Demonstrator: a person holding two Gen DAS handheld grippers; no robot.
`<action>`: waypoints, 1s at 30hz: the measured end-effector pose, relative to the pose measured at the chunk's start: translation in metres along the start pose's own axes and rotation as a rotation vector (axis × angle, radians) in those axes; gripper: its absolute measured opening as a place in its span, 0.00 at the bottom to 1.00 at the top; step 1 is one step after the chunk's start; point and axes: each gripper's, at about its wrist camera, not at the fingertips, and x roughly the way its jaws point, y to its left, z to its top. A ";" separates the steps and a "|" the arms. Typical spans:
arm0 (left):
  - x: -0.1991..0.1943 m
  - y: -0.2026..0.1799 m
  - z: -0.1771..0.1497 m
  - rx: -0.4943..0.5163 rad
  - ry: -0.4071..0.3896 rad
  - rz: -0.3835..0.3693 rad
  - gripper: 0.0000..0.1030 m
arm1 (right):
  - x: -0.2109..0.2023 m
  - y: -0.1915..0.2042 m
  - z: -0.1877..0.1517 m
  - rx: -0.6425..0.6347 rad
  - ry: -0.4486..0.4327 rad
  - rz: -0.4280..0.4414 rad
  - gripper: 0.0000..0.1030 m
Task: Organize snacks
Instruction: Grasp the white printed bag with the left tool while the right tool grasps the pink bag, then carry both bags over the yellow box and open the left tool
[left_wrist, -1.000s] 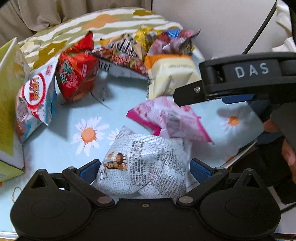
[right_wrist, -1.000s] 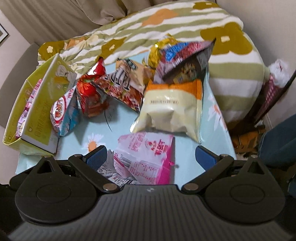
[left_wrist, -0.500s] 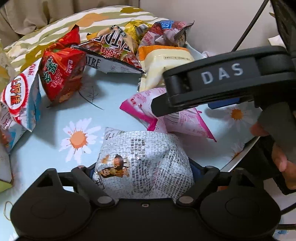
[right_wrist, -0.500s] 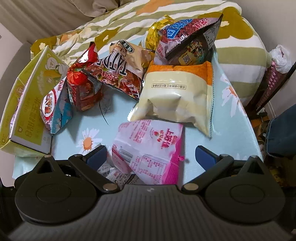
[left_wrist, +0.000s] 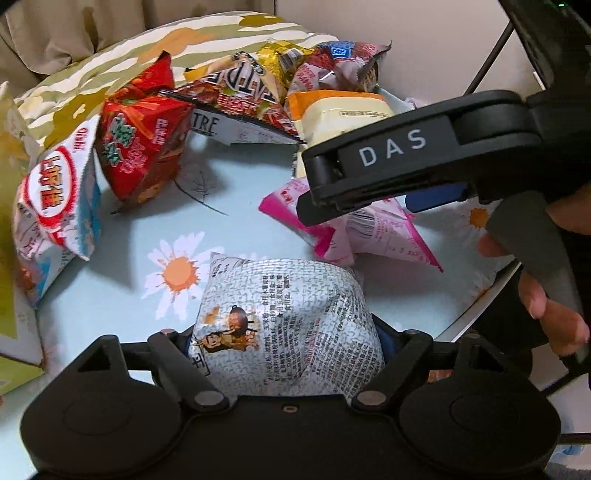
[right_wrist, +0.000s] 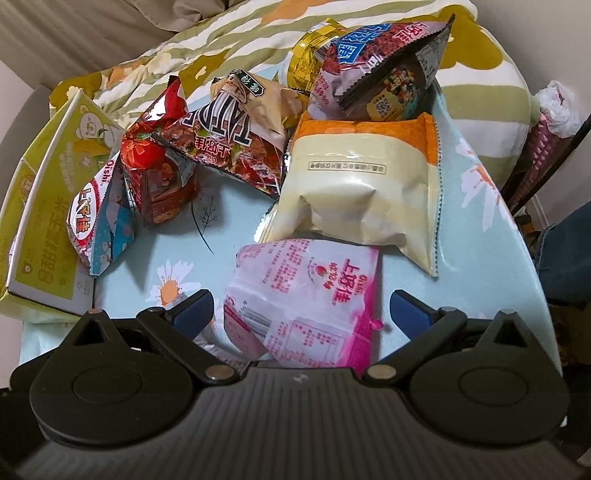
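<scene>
My left gripper (left_wrist: 286, 338) is shut on a silver newsprint-pattern snack bag (left_wrist: 284, 321) at the near edge of the pale blue daisy tablecloth (left_wrist: 140, 258). My right gripper (right_wrist: 301, 314) is open, its fingers on either side of a pink snack bag (right_wrist: 306, 299); it also shows in the left wrist view (left_wrist: 369, 229) under the right gripper's body (left_wrist: 413, 162). A corner of the silver bag (right_wrist: 207, 341) shows by the right gripper's left finger.
Several snack bags lie at the back: a cream and orange bag (right_wrist: 362, 192), a red bag (right_wrist: 155, 173), a white and blue bag (right_wrist: 99, 225), a brown bag (right_wrist: 229, 144). A yellow-green box (right_wrist: 44, 206) stands at the left. A striped cushion (right_wrist: 229, 48) lies behind.
My left gripper has closed on the silver bag. My right gripper has moved forward and down over the pink bag, staying open.
</scene>
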 end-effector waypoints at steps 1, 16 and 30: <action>-0.001 0.002 0.000 -0.002 -0.003 0.004 0.83 | 0.001 0.001 0.000 0.000 0.000 -0.004 1.00; -0.018 0.050 -0.014 -0.125 -0.031 0.076 0.83 | 0.020 0.015 0.001 -0.026 0.015 -0.057 1.00; -0.026 0.056 -0.017 -0.184 -0.058 0.094 0.83 | 0.009 0.028 -0.013 -0.103 -0.010 -0.089 0.64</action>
